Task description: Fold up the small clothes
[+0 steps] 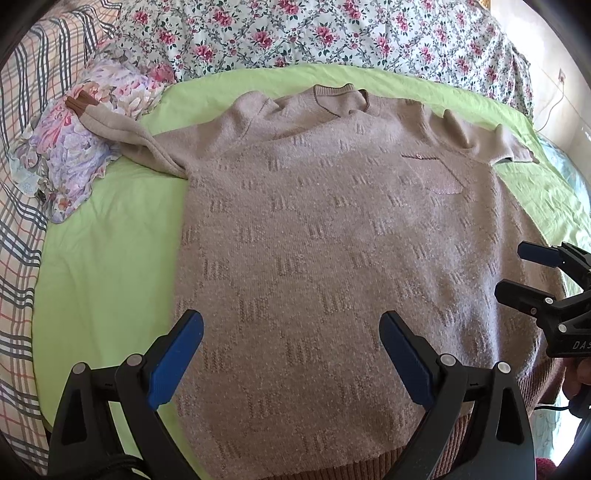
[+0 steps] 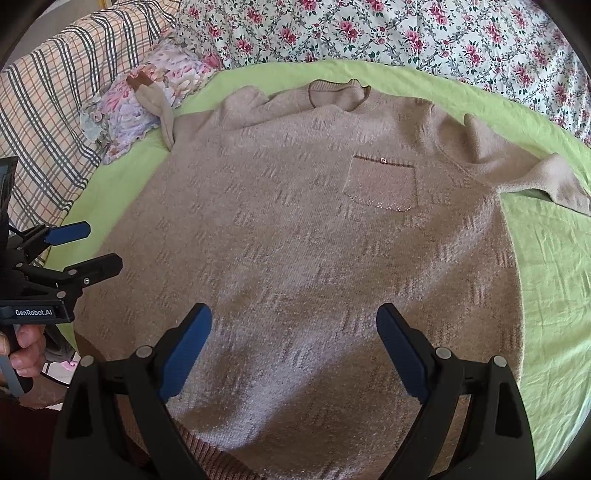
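A beige knitted sweater (image 1: 332, 236) (image 2: 303, 236) lies face up and spread flat on a green sheet (image 1: 107, 258) (image 2: 550, 295), collar away from me. Its chest pocket (image 2: 382, 184) shows at the right. One sleeve (image 1: 122, 129) stretches left onto a floral cloth; the other sleeve (image 2: 546, 173) runs off to the right. My left gripper (image 1: 291, 332) hovers open over the lower hem on the left side, holding nothing. My right gripper (image 2: 293, 328) hovers open over the lower body, also holding nothing. Each gripper shows in the other's view: the right gripper (image 1: 524, 271), the left gripper (image 2: 99, 245).
A bunched floral cloth (image 1: 81, 147) (image 2: 147, 99) lies at the left under the sleeve cuff. A plaid blanket (image 1: 22, 221) (image 2: 55, 110) borders the left side, a rose-print quilt (image 1: 332, 33) (image 2: 406, 33) the far side. A hand (image 2: 22, 347) grips the left handle.
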